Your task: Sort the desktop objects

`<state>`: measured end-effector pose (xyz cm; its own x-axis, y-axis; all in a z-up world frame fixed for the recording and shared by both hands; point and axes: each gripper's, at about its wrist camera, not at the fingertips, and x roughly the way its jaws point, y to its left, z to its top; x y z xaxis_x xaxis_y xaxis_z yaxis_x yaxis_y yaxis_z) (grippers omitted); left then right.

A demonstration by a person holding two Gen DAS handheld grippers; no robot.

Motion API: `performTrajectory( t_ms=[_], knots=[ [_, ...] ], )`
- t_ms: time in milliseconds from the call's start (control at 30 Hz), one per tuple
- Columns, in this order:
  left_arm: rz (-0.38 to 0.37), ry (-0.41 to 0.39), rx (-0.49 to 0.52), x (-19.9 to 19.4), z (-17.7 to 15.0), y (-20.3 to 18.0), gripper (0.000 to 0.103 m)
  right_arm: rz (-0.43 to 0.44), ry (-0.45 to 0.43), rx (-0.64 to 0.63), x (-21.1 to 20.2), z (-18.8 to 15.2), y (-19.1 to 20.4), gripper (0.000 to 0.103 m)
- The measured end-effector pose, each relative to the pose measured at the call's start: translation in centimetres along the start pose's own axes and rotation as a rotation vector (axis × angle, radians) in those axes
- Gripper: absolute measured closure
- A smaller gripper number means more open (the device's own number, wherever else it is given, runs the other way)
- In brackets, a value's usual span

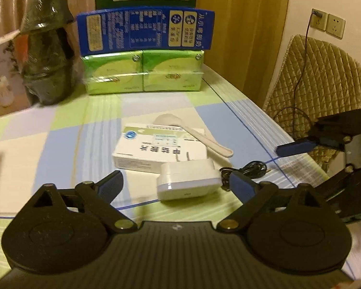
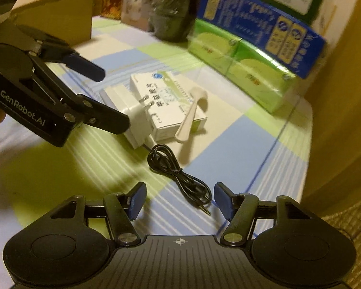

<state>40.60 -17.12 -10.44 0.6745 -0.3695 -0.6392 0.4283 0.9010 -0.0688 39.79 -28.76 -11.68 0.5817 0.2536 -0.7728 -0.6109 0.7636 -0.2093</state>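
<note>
A white charger plug [image 1: 189, 181] lies on the checked tablecloth, leaning on a white medicine box [image 1: 160, 150]. A cream spoon [image 1: 195, 134] rests on the box. A coiled black cable [image 1: 246, 171] lies to the right. My left gripper [image 1: 179, 185] is open, its jaws either side of the charger. In the right wrist view the left gripper [image 2: 115, 98] sits at the charger [image 2: 137, 122], beside the box [image 2: 167, 106], spoon [image 2: 191, 115] and cable [image 2: 180, 175]. My right gripper [image 2: 179, 201] is open and empty just above the cable's end.
Green tissue packs [image 1: 144, 72] with a blue box [image 1: 145, 30] on top stand at the back. A dark wrapped jar [image 1: 47, 48] stands back left. A cardboard box [image 2: 57, 16] is at the far left. The table edge and a quilted chair [image 1: 320, 77] are on the right.
</note>
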Motion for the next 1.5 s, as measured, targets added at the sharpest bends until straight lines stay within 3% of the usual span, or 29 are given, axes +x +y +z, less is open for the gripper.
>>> performTrajectory(
  t_ms=[133, 300, 400, 500, 633, 800, 933, 1033, 1233, 1500],
  knots=[
    [-0.014, 0.012, 0.008, 1.4, 0.0, 0.0, 0.013, 0.015, 0.008, -0.001, 1.6, 0.7, -0.5, 0.054],
    [-0.019, 0.035, 0.02, 2.5, -0.4, 0.2, 0.025, 0.025, -0.007, -0.005, 2.6, 1.3, -0.7, 0.064],
    [-0.023, 0.038, 0.024, 2.6, -0.5, 0.6, 0.039, 0.04, -0.009, -0.006, 2.6, 1.3, -0.2, 0.08],
    [-0.039, 0.04, 0.04, 2.4, -0.6, 0.9, 0.039, 0.043, 0.01, 0.008, 2.2, 1.3, 0.9, 0.093],
    [-0.039, 0.048, 0.04, 0.9, -1.3, 1.4, 0.04, 0.071, 0.046, 0.122, 0.9, 1.1, 2.7, 0.093],
    [-0.034, 0.053, 0.075, -3.2, -3.6, 1.7, 0.041, 0.125, 0.052, 0.415, -1.9, 0.6, 5.4, 0.093],
    [-0.018, 0.062, 0.101, -7.1, -6.4, 2.2, 0.041, 0.112, 0.053, 0.616, -4.0, 0.0, 8.1, 0.093],
    [-0.007, 0.056, 0.128, -9.6, -8.7, 2.4, 0.041, 0.082, 0.025, 0.682, -5.0, -0.5, 10.3, 0.093],
    [0.007, 0.007, 0.145, -12.3, -11.3, 2.8, 0.04, -0.008, -0.026, 0.628, -5.4, -1.9, 13.8, 0.093],
    [0.032, -0.042, 0.094, -12.3, -12.3, 2.5, 0.04, -0.06, -0.04, 0.451, -4.8, -1.7, 15.2, 0.087]
  ],
)
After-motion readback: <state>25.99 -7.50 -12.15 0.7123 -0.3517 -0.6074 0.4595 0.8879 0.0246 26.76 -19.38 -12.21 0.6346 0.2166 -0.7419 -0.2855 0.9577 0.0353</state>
